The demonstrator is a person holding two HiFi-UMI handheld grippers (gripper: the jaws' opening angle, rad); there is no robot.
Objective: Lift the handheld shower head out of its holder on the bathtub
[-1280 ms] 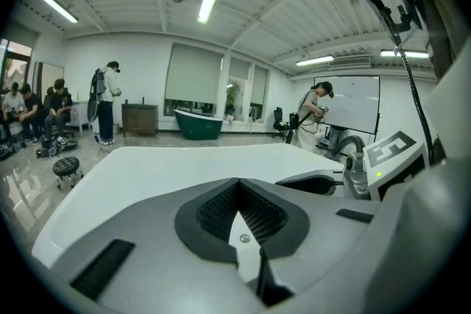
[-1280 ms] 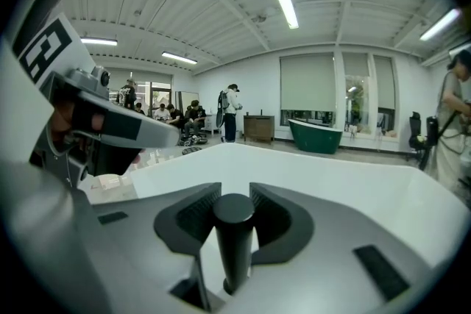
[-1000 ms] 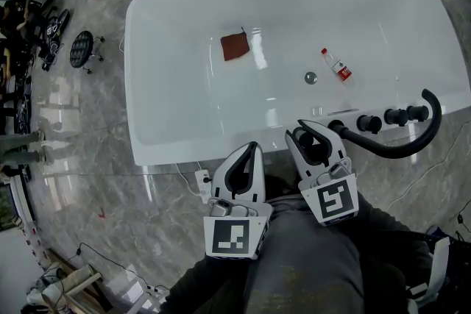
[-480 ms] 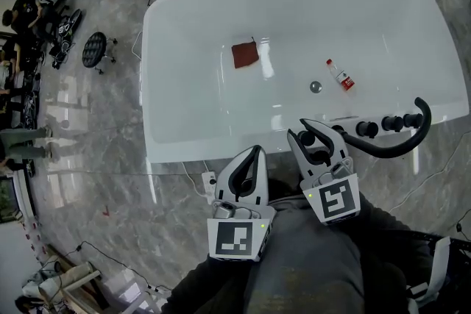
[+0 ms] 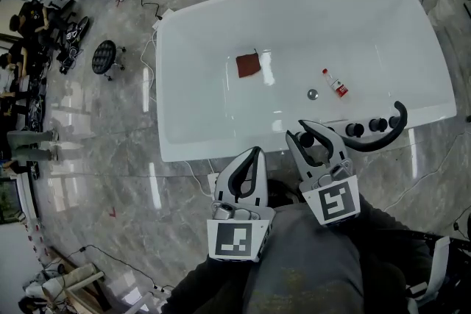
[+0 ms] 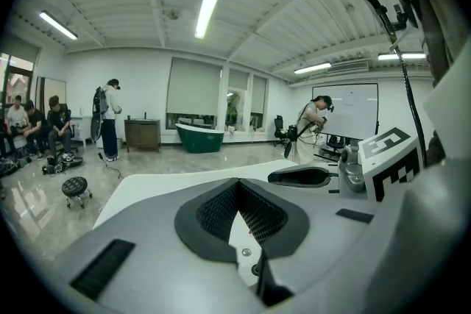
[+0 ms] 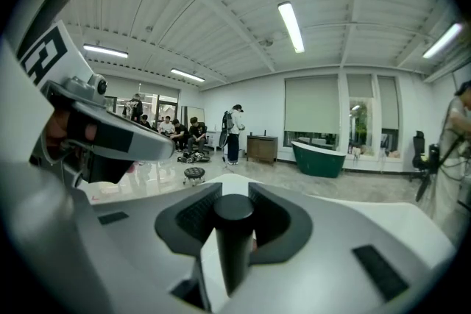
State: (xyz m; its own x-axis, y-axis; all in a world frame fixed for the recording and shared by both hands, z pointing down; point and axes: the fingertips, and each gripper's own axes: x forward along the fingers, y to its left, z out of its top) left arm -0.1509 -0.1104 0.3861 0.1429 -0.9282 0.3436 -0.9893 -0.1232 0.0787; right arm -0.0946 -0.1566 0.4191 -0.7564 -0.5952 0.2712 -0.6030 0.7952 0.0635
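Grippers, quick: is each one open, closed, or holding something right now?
Left gripper: closed, nothing between the jaws.
Right gripper: closed on the black handheld shower head, gripping its round handle.

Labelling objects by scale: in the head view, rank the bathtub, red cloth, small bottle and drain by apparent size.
1. bathtub
2. red cloth
3. small bottle
4. drain
Bottle and drain look close in size; the bottle is only longer.
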